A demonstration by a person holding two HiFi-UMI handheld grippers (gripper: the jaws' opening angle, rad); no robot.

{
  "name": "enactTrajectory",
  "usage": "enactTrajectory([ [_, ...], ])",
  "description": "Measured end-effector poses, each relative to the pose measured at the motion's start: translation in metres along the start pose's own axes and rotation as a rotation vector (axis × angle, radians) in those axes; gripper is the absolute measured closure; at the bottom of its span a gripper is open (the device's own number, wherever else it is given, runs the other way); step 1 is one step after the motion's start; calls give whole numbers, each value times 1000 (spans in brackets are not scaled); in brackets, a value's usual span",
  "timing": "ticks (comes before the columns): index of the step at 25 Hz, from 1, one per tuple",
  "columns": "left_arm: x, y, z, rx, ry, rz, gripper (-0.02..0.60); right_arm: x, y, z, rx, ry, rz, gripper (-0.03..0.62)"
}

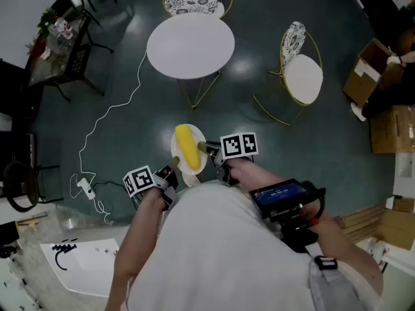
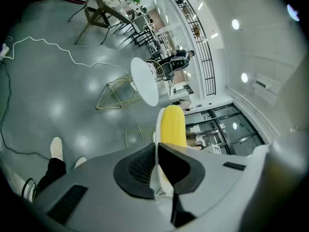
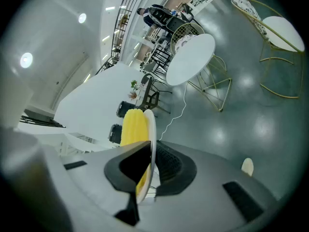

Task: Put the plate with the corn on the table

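L hand-held gripper [image 1: 172,164], R hand-held gripper [image 1: 206,149] clamp plate [image 1: 201,161] w/ corn [image 1: 188,146] — gripped rim hidden in jaws.

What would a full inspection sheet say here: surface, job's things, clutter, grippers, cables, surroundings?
Surface: round white table, top bare; the plate is not yet on it.
Job's things: white plate carried in the air, yellow corn lying on it.
Clutter: nothing seen on the table; cardboard boxes on the floor at the right.
Grippers: left hand-held gripper and right hand-held gripper, each shut on the plate's rim, on opposite sides.
Cables: white cable winding over the floor.
Surroundings: two wire chairs by the table, on a grey floor.
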State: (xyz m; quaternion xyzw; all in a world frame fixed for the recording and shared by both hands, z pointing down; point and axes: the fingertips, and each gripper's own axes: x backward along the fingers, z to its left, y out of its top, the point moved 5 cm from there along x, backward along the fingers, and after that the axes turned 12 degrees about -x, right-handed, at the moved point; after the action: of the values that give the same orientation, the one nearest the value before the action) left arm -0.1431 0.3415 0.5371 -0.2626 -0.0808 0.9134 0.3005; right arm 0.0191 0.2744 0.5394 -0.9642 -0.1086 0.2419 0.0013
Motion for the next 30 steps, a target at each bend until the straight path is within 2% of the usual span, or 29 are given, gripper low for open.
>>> enactTrajectory([
  [3, -3, 2, 1, -5, 2, -3, 558, -2, 3, -2, 16, -17, -8, 560],
  [7, -15, -25, -19, 9, -12, -23, 558, 30, -1, -12, 14, 5, -44, 560],
  [10, -17, -23, -16, 11, -8, -29, 558, 26, 1, -12, 16, 2, -43, 560],
  [15, -33, -58, -38, 3, 9, -41, 558, 64, -7, -31, 16, 13, -41, 560],
  [30, -46, -65, -46, -4, 29, -52, 558, 76, 0, -39, 24, 5, -21, 560],
])
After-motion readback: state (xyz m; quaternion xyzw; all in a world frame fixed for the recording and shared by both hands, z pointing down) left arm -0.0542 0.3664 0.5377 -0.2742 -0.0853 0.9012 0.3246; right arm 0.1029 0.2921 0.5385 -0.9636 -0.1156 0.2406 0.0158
